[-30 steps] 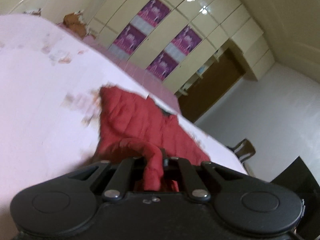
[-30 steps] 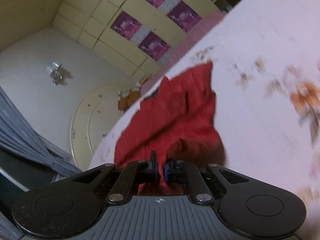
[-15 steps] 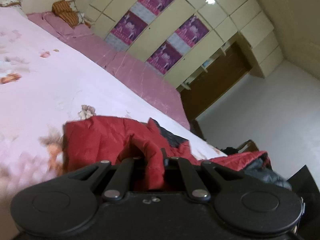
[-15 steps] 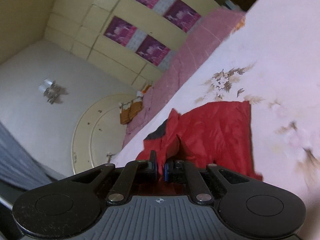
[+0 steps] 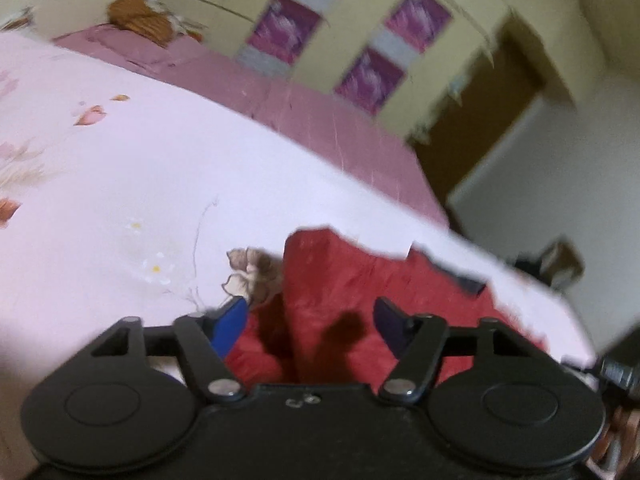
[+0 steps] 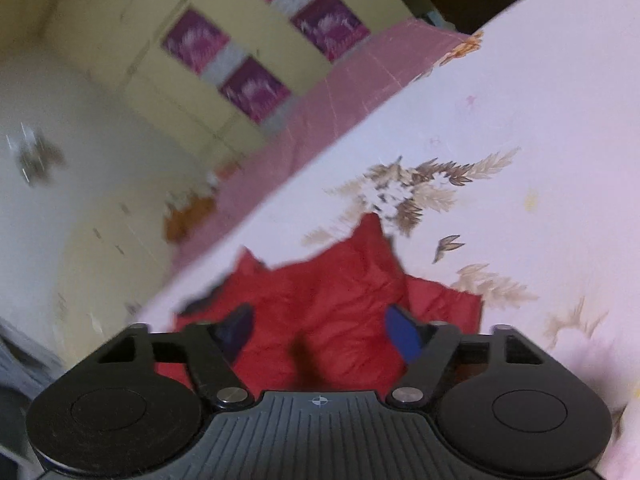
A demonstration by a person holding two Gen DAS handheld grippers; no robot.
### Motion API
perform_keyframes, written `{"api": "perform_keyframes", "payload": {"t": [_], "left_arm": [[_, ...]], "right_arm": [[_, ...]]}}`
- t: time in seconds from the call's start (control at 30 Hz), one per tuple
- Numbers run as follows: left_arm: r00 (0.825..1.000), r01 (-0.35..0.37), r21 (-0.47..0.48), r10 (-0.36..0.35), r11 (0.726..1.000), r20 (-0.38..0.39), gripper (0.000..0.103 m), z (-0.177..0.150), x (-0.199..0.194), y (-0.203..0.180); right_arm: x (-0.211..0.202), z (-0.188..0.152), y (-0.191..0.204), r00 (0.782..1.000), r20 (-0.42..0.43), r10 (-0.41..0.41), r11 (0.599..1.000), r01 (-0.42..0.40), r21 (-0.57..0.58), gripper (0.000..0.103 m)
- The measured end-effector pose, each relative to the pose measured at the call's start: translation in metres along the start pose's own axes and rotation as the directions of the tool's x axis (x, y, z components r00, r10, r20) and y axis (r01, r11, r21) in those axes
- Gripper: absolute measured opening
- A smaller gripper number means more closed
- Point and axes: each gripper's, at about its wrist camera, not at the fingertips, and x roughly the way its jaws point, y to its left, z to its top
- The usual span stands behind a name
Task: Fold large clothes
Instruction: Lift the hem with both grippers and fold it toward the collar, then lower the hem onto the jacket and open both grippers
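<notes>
A red quilted jacket lies folded over itself on the pale pink flowered bedsheet. My left gripper hovers just above it, jaws opening, blue pads spread wide and pressing on nothing. In the right wrist view the same red jacket lies under my right gripper, whose jaws are also opening, pads apart with the cloth lying loose below them. A dark lining shows at the jacket's collar edge.
A darker pink quilted cover runs along the far side of the bed, with an orange striped pillow at its head. Cream wardrobes with purple panels line the wall. A brown door stands beyond the bed's corner.
Both grippers came down and forward with the red cloth pinched, laying it over the rest of the jacket. Both then let go, and their jaws now stand apart.
</notes>
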Motion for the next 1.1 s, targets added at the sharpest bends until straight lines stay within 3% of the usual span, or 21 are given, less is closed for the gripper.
{"api": "perform_keyframes", "payload": {"t": [0.03,0.07,0.13,0.17,0.2,0.3,0.37,0.47,0.63,0.9,0.93,1.0,1.03,1.07,1.1], "left_arm": [[1.000,-0.006,0.036,0.007,0.999,-0.030,0.046,0.001,0.006,-0.003],[0.998,-0.009,0.068,0.013,0.998,-0.056,0.030,0.001,0.012,-0.005],[0.997,-0.002,0.132,0.012,0.991,-0.075,0.014,0.001,0.018,-0.011],[0.998,-0.011,0.171,0.022,0.985,-0.062,0.007,0.001,0.015,-0.018],[0.999,-0.020,0.205,0.026,0.979,-0.027,0.006,0.002,0.010,-0.025],[0.993,-0.030,0.264,-0.002,0.964,0.121,0.005,0.008,-0.010,-0.040],[0.987,-0.052,0.281,0.007,0.958,0.160,0.005,0.012,-0.010,-0.046],[0.989,-0.104,0.284,0.068,0.953,0.133,0.005,0.016,0.015,-0.045],[0.988,-0.154,0.258,0.148,0.954,0.043,0.005,-0.002,0.060,-0.026],[0.981,-0.191,0.320,0.188,0.928,0.040,0.006,-0.007,0.059,-0.035],[0.982,-0.186,0.314,0.185,0.931,0.034,0.007,-0.003,0.057,-0.035],[0.978,-0.205,0.301,0.203,0.931,0.037,0.030,0.002,0.051,-0.033],[0.973,-0.233,0.296,0.223,0.926,0.067,0.053,0.004,0.040,-0.034],[0.970,-0.240,0.291,0.220,0.926,0.100,0.072,0.002,0.025,-0.033],[0.967,-0.246,0.284,0.214,0.927,0.141,0.078,-0.001,0.006,-0.032]], "right_arm": [[0.008,0.001,0.005,0.999,-0.015,-0.037,0.998,0.036,-0.055,0.054],[0.014,-0.002,0.011,0.996,-0.035,-0.081,0.991,0.076,-0.111,0.040],[0.023,-0.003,0.019,0.988,-0.061,-0.143,0.970,0.127,-0.209,0.022],[0.025,-0.004,0.024,0.987,-0.057,-0.149,0.960,0.130,-0.249,0.004],[0.023,-0.004,0.027,0.987,-0.041,-0.153,0.951,0.136,-0.279,0.001],[0.003,-0.007,0.047,0.986,0.083,-0.145,0.918,0.165,-0.360,0.001],[-0.010,-0.004,0.055,0.982,0.154,-0.109,0.914,0.160,-0.372,0.001],[0.005,-0.003,0.061,0.970,0.184,-0.162,0.876,0.227,-0.425,0.001],[0.061,-0.021,0.031,0.954,0.068,-0.293,0.859,0.294,-0.419,0.001],[0.063,-0.032,0.018,0.956,0.096,-0.275,0.875,0.291,-0.387,0.001],[0.063,-0.031,0.020,0.955,0.096,-0.279,0.872,0.294,-0.391,0.001],[0.055,-0.027,0.027,0.952,0.086,-0.295,0.866,0.304,-0.396,0.002],[0.049,-0.023,0.032,0.943,0.091,-0.322,0.858,0.331,-0.392,0.009],[0.040,-0.019,0.040,0.934,0.125,-0.336,0.852,0.358,-0.382,0.040],[0.025,-0.019,0.046,0.926,0.185,-0.328,0.849,0.375,-0.373,0.071]]}}
